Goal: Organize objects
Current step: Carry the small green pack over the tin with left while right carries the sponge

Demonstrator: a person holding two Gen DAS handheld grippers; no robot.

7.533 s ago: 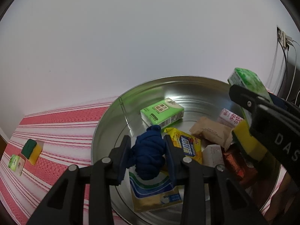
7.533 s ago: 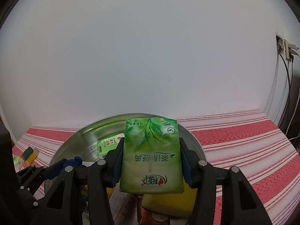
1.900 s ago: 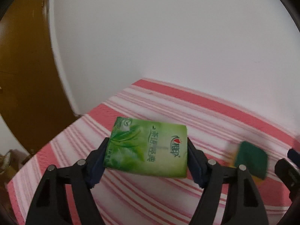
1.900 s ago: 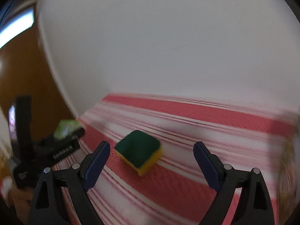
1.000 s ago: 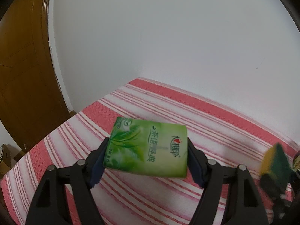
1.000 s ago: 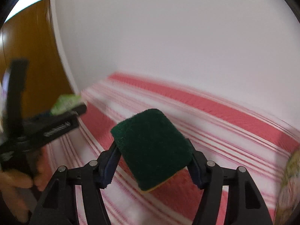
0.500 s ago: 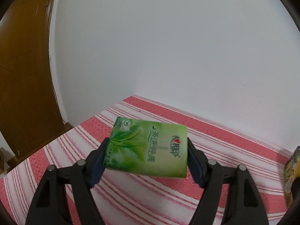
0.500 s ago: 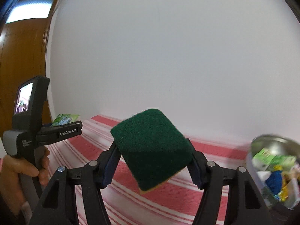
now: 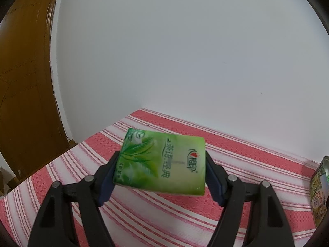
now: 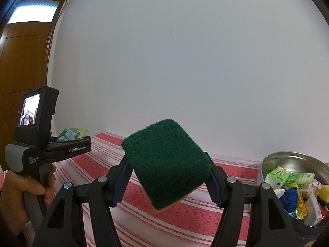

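Observation:
My left gripper (image 9: 161, 167) is shut on a green tissue pack (image 9: 162, 161) with a leaf print, held above the red-and-white striped cloth (image 9: 246, 160). The same pack (image 10: 72, 133) shows in the right wrist view, in the left gripper at far left. My right gripper (image 10: 167, 180) is shut on a sponge (image 10: 166, 169), dark green side up with a yellow underside, held above the cloth. A round metal basin (image 10: 287, 157) stands at the right, holding several packs, a blue cloth ball and a yellow sponge.
A white wall runs behind the table. A brown wooden door (image 9: 22, 92) stands at the left past the table's edge. The basin's rim (image 9: 323, 160) shows at the right edge of the left wrist view. Striped cloth (image 10: 205, 216) covers the table.
In the last second both grippers rose and turned right with their loads; the basin came into view. Earlier, the right gripper closed on the sponge that lay on the cloth.

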